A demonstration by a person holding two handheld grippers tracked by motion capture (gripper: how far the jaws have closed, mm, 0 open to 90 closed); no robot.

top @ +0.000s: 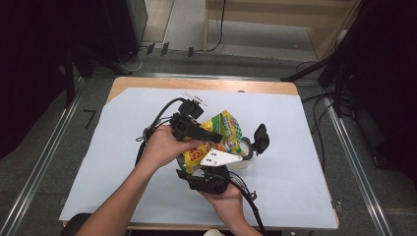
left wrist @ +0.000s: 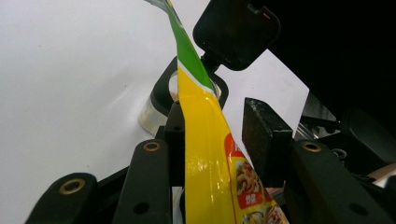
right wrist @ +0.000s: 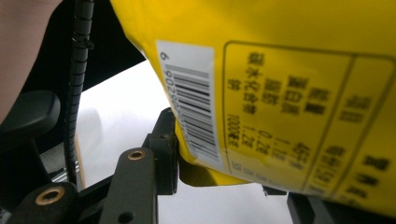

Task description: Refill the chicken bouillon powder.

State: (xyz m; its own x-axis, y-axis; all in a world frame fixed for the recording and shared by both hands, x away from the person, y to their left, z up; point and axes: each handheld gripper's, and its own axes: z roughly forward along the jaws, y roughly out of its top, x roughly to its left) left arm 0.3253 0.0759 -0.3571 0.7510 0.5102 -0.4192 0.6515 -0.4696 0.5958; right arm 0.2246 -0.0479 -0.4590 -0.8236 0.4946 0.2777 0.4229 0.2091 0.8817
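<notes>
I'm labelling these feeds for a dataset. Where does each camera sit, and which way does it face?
High view: above the person's side, facing forward and down on the table; both forearms, left gripper and right gripper meet at the yellow snack bag.
Left gripper view: rides the left gripper, looking along its jaws; the bag's edge stands between them, a clear container with an open black lid beyond.
Right gripper view: rides the right gripper; the bag's barcode side close up.
All three share the bag.

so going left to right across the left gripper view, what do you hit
white table cover → left gripper's left jaw → yellow and green snack bag between the jaws → right jaw → dark area off the table edge at the right. The clear container with its black flip lid sits behind the bag, so I leave it unplaced.
</notes>
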